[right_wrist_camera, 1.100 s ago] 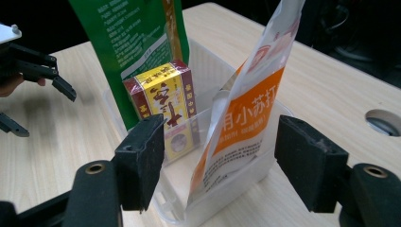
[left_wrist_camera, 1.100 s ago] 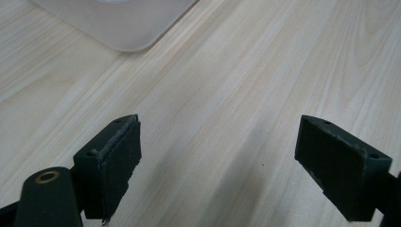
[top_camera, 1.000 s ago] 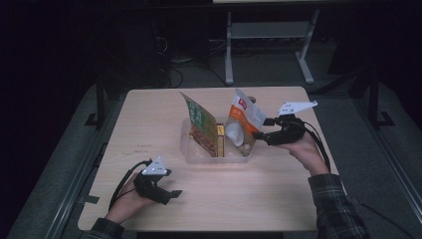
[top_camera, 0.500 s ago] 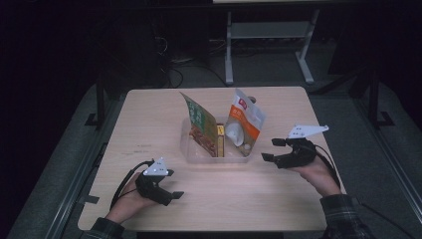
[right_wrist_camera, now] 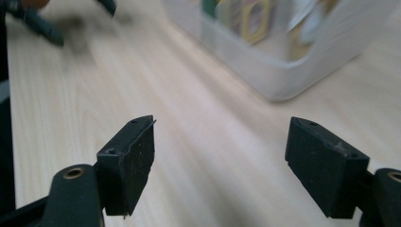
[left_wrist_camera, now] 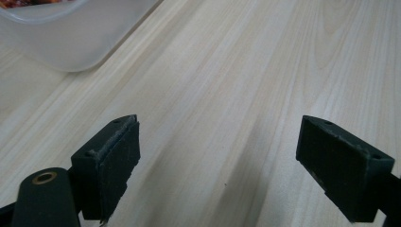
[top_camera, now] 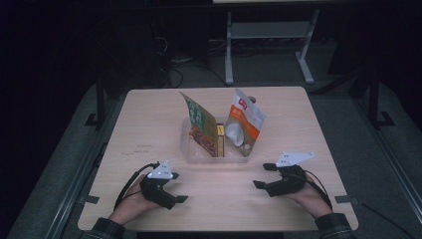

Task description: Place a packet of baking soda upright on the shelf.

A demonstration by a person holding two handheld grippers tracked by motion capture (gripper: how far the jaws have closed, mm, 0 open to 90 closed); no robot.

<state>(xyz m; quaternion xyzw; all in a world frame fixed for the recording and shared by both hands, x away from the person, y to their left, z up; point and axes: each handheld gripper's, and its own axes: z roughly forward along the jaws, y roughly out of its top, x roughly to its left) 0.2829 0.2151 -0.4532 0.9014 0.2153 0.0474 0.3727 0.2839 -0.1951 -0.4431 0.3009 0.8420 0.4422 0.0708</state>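
On the pale wooden surface [top_camera: 149, 124], our left tongs [top_camera: 171, 196] spread empty, our right tongs [top_camera: 263, 176] just widened, nothing between, near the clear plastic tub [top_camera: 219, 154] of upright snack packets [top_camera: 201, 127].

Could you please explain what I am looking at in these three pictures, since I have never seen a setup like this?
There is no machine here: a person sits at a wooden table and holds a hand-operated tool in each hand. The left gripper and right gripper each have two black jaws. The high view comes from a fixed camera above the person, looking forward and down. The other two pictures come from small cameras riding on each gripper, looking along its jaws. In the middle of the table stands a clear plastic tub holding a green packet, an orange-and-white packet and a yellow item between them. Both grippers are open near the table's front edge, with nothing between their jaws. The right one's jaws have just been opening.
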